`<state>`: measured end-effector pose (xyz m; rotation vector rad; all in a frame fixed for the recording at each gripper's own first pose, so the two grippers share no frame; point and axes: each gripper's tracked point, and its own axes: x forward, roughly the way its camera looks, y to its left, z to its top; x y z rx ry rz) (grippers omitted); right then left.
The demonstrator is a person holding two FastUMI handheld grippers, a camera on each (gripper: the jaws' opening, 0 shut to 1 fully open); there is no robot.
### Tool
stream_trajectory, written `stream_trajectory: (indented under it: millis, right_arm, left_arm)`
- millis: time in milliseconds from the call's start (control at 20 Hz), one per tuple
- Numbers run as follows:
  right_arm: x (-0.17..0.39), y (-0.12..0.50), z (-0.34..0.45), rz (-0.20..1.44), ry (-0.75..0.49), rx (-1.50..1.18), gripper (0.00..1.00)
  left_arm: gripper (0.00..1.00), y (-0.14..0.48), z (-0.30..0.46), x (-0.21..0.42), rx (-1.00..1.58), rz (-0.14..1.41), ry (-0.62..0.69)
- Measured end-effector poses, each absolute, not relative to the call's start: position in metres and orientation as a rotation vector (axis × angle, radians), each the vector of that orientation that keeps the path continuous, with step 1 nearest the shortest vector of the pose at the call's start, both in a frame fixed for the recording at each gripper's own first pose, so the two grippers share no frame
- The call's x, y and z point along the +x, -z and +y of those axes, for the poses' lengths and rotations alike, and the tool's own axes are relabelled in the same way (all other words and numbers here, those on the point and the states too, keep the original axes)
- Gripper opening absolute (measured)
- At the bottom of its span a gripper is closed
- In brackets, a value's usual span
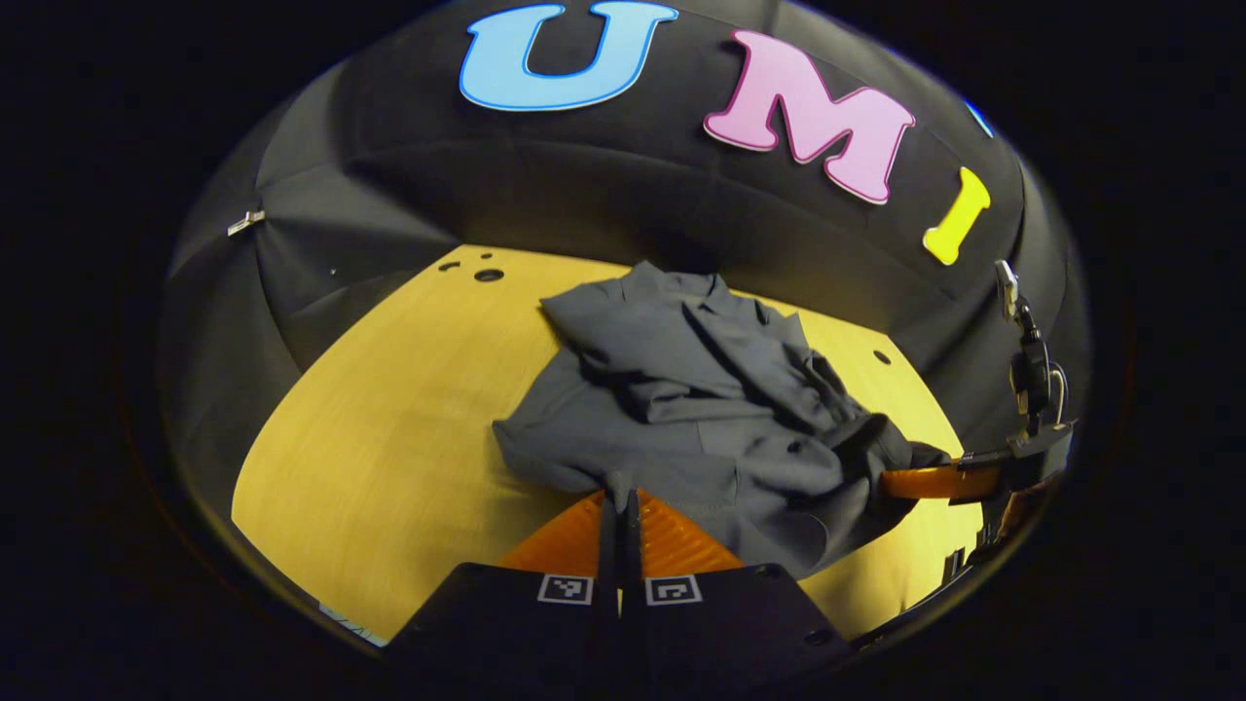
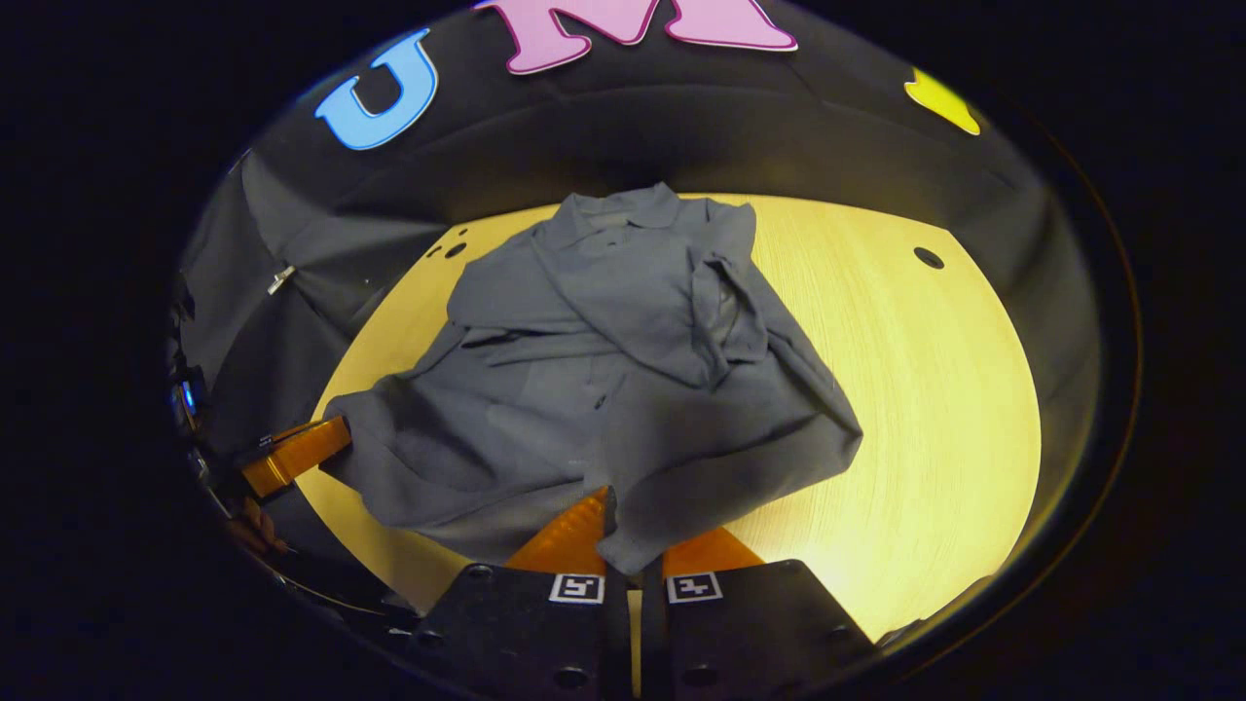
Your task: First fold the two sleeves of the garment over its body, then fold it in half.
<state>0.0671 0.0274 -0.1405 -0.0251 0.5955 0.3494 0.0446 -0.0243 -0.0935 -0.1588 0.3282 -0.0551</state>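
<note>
on yellow table (image 1: 389,458) — left gripper (image 1: 619,498) and right gripper (image 2: 623,521) each pinch grey garment (image 2: 604,370) hem, fingers pressed together.

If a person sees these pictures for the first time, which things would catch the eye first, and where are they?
First, the crumpled grey garment in the middle of the yellow wooden table, its sleeves already laid over its body. Next, the two hand-held grippers at its near hem: the left hand-held gripper shut on one corner, and the right hand-held gripper shut on the other, with cloth draping over its fingers.
</note>
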Motion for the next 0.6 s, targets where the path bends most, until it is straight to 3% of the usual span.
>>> stream_trajectory:
  millis: [600]
  right_arm:
    - [0.160,0.062,0.036,0.453,-0.336,0.028,0.09]
  left_arm:
    - [0.05,-0.011,-0.014,0.141,-0.205,0.157,0.032]
